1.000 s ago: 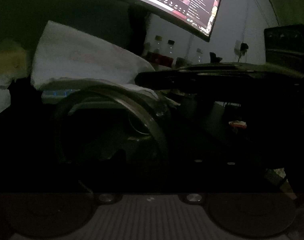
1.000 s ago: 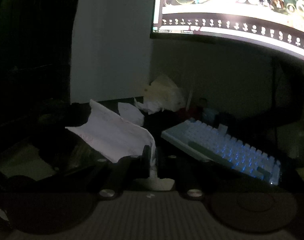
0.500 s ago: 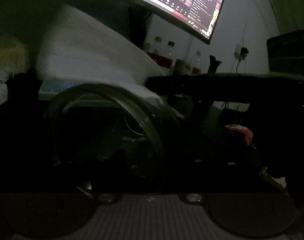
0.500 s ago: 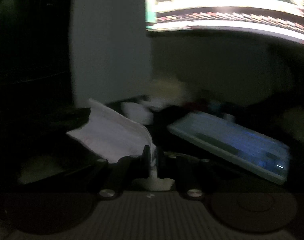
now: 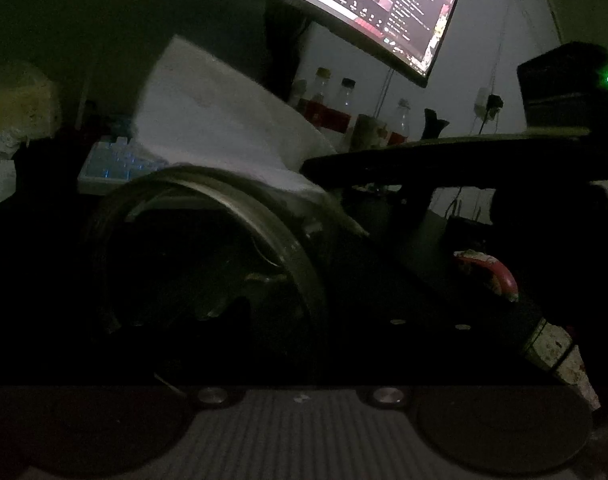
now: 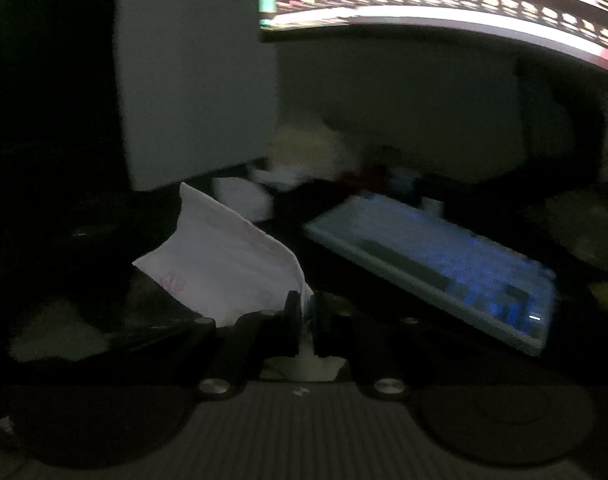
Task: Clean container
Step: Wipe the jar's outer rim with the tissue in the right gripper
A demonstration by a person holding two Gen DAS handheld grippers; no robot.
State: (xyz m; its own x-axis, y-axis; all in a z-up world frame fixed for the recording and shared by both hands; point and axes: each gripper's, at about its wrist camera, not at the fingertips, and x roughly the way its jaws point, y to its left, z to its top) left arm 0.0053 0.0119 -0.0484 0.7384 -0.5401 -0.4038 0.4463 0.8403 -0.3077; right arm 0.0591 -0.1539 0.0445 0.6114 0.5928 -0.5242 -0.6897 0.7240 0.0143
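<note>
Dim room. My right gripper (image 6: 307,312) is closed on a white tissue (image 6: 227,268), which fans out left of centre in the right wrist view. The container (image 5: 207,264), a clear round jar, fills the centre-left of the left wrist view, mouth toward the lens. Left gripper: fingers lost in the dark, cannot tell their state. Jar looks rigid, smooth, likely slippery and breakable; best held around the outer wall. Tissue is limp, tears easily.

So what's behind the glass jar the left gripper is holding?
Behind the glass jar: the white tissue and the backlit keyboard, partly covered by both. The jar's inside is too dark to read.
</note>
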